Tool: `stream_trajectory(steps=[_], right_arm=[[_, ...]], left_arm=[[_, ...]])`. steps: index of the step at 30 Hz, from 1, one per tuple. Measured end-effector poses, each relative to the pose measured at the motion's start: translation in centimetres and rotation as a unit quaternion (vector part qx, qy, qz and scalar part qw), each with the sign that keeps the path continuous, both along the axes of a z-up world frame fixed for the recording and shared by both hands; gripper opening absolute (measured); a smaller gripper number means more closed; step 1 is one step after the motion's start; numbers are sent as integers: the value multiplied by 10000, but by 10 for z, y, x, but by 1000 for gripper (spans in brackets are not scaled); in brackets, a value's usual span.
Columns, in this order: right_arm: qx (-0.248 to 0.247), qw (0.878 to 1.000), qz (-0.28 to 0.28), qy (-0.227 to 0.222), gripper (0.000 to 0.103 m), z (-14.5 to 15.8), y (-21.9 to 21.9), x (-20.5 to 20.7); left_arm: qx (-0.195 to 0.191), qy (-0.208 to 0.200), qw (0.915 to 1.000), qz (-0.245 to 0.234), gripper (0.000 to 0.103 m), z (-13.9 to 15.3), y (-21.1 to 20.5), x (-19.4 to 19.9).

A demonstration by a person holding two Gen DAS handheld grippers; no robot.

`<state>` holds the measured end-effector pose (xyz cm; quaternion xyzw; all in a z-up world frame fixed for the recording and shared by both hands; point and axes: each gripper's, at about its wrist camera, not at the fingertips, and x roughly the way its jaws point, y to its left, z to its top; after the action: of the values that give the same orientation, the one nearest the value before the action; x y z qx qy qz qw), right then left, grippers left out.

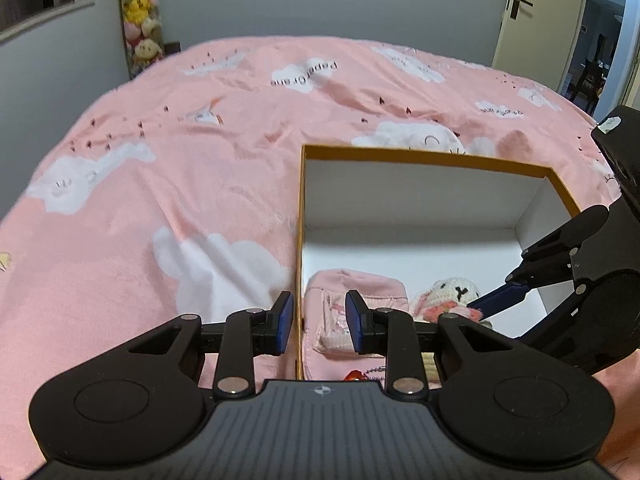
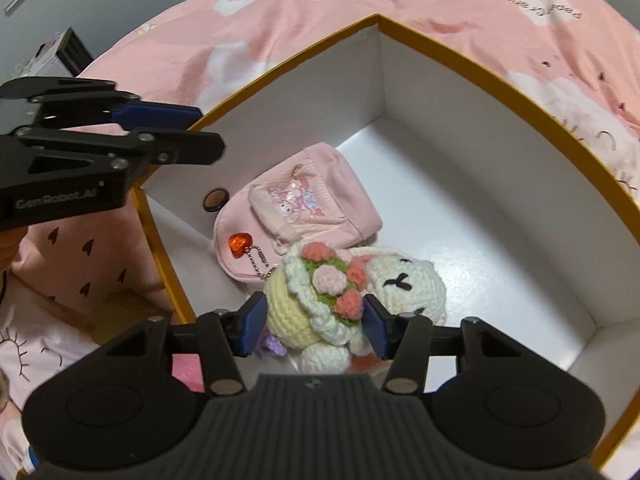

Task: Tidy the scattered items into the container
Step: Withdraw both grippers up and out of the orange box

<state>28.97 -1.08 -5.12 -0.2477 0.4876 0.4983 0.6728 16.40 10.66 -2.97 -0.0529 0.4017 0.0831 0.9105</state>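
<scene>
An orange-rimmed white box (image 1: 424, 158) (image 2: 460, 56) stands on the bed. Inside it lie a pink pouch (image 1: 360, 288) (image 2: 316, 200) with a red heart charm (image 2: 239, 245), a small round brown thing (image 2: 216, 199) and a crochet bunny doll (image 1: 456, 292) (image 2: 404, 280) holding flowers. My right gripper (image 2: 314, 324) reaches down into the box, its blue pads against both sides of the doll's yellow body. One of its fingers (image 1: 500, 300) shows beside the doll. My left gripper (image 1: 320, 322) (image 2: 208, 130) straddles the box's left wall with a narrow gap, pads clear of the wall.
A pink bedspread with white clouds (image 1: 180, 160) covers the bed around the box. Pink cloth with a heart print (image 2: 80, 248) lies just outside the box's near left wall. Plush toys (image 1: 140, 20) hang in the far corner, and a door (image 1: 532, 8) stands ajar at the back right.
</scene>
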Motion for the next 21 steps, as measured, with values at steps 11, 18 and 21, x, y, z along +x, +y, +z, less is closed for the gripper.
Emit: stream_trajectory(steps=[11,18,21], right_arm=[[-72,9969,-441,-648,75,14,-5,-20],[421,9859,-1058,-1225,76,34,-30,-47],[692,9774,-1407,-1415,76,40,-47,-60]], left_arm=[[33,-151,9999,-44,34,17,-11,-22],[123,-282,9991,-286,40,23,-32,-46],[162,-329,9985,-413,52,24,-42,-58]])
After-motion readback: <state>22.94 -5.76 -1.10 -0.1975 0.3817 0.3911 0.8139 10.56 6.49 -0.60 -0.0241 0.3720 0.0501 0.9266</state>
